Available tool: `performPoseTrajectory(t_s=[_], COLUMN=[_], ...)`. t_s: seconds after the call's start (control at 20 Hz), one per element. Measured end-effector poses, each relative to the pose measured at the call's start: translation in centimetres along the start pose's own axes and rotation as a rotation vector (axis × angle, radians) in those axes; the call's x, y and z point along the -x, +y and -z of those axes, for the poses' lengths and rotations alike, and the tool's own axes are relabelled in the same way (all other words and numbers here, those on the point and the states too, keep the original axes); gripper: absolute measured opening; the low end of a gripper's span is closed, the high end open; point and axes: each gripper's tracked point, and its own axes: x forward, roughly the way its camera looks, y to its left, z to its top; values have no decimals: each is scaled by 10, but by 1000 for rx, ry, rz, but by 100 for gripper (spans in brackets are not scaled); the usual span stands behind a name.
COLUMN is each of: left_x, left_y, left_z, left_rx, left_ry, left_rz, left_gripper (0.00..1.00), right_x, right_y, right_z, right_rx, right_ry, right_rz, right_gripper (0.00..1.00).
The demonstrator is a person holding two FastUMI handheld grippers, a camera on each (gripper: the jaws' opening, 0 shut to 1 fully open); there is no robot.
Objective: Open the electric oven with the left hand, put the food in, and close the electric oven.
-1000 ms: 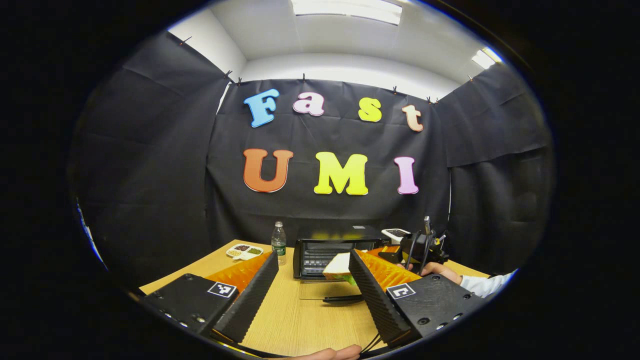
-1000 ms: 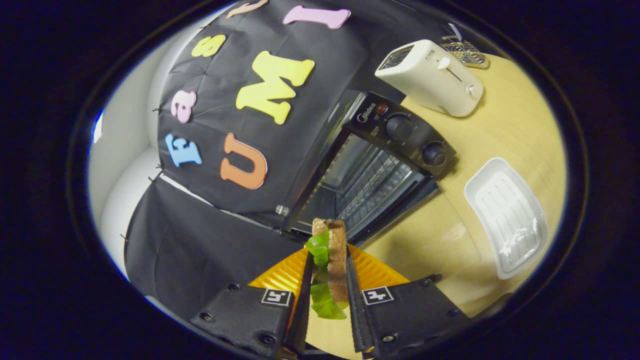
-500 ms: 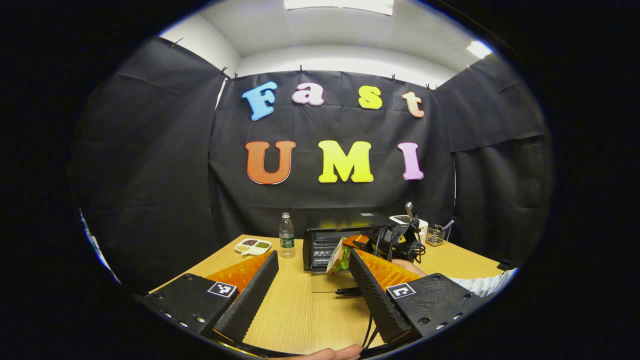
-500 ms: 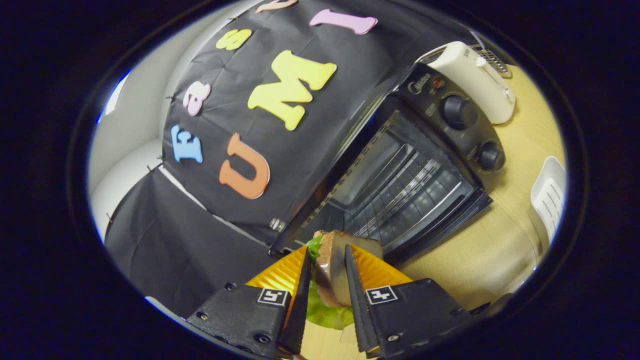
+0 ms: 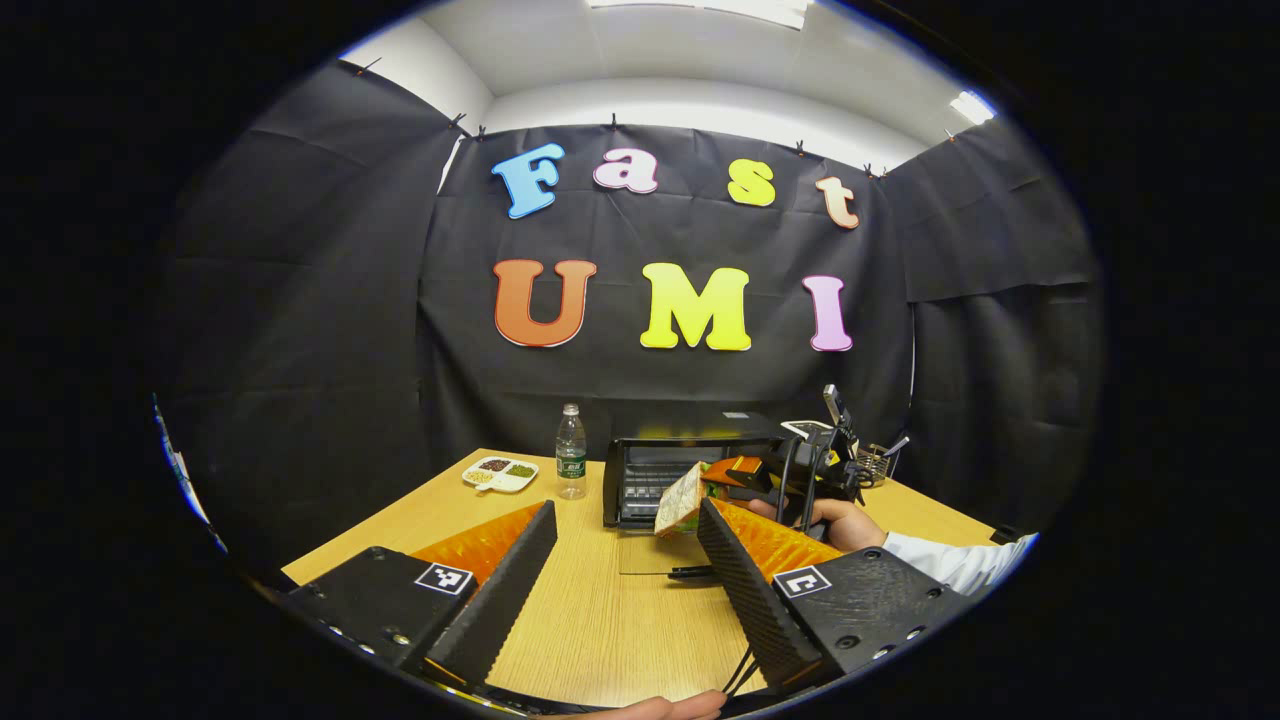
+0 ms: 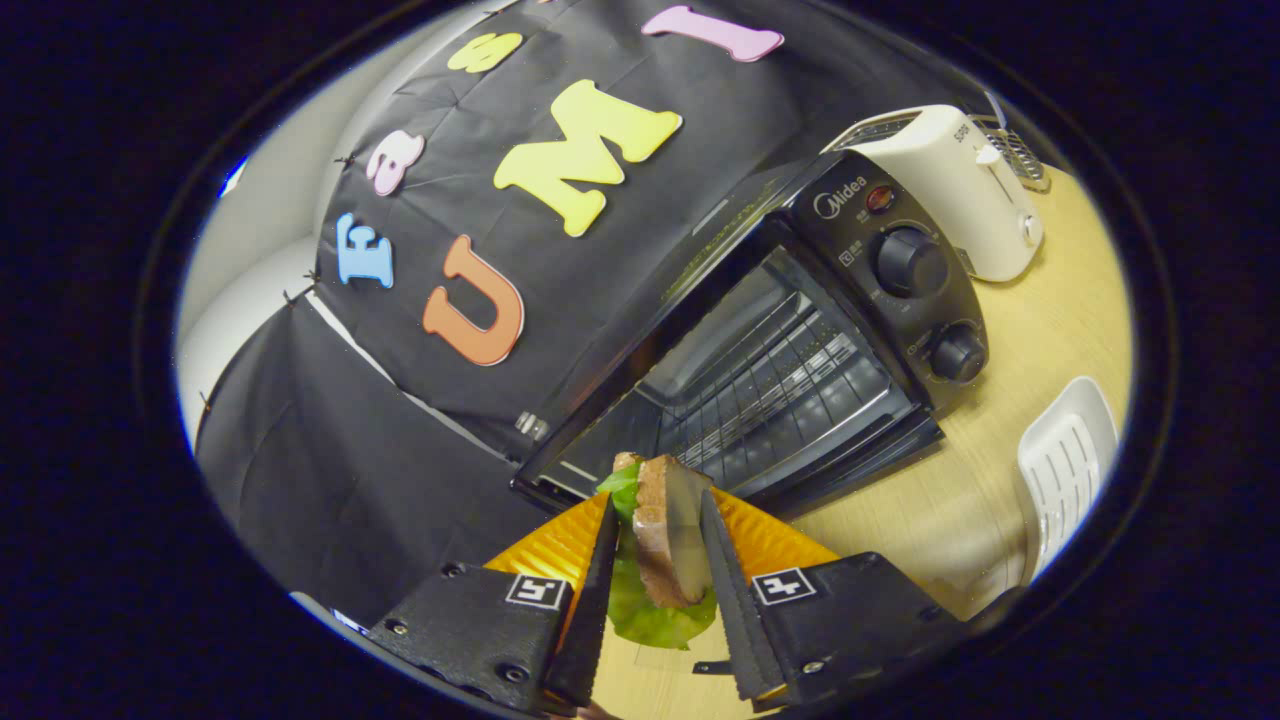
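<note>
Sandwich point(image 6: 665, 525) in R gripper point(image 6: 655, 590), seemingly clamped

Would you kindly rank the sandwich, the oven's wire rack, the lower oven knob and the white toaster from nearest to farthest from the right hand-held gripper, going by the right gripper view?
1. Sandwich: pinched between the right hand-held gripper fingers.
2. Wire rack: inside the open oven, just ahead.
3. Lower oven knob: on the control panel, to the rack's right.
4. White toaster: behind the oven, at the far right.
</note>
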Motion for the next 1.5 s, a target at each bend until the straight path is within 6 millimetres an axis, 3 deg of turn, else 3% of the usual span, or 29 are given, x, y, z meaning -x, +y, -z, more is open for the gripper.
performPoseTrajectory(t_s=[0.1,0.15,0.25,0.3,0.35,0.4,0.45,0.55,0.65,0.8,1.0,1.15,1.4,1.5], left_x=[-1,-2,-5,-5,-5,-6,-5,-6,-7,-6,-2,-4,-5,-4], left_y=[-1,0,0,-1,-1,-1,-1,0,1,1,3,5,6,5], left_z=[3,5,6,7,7,7,8,9,8,3,1,6,15,18], left_rx=[0,2,12,17,21,24,24,20,17,24,33,35,44,50], left_ry=[9,14,16,18,18,17,19,18,15,1,-10,0,17,20], left_rz=[3,5,8,10,12,15,16,18,19,26,35,30,37,42], left_gripper=[94,94,94,93,93,93,93,93,93,93,93,94,94,94], right_x=[6,5,8,9,12,13,15,14,7,-10,-23,-39,-75,-78], right_y=[-1,-3,-6,-4,-1,3,5,11,9,-7,-22,-22,-36,-40], right_z=[-1,1,-2,-2,-5,-8,-13,-27,-27,-25,-43,-69,-56,-55], right_rx=[16,33,42,35,15,-5,-32,-124,-256,-480,-642,-576,-434,-357], right_ry=[14,25,29,33,23,9,-17,-78,-105,-145,-301,-479,-492,-506], right_rz=[5,14,22,14,-6,-22,-41,-80,-106,-123,-169,-135,3,39], right_gripper=[52,35,23,11,16,7,13,13,13,13,13,13,14,16])
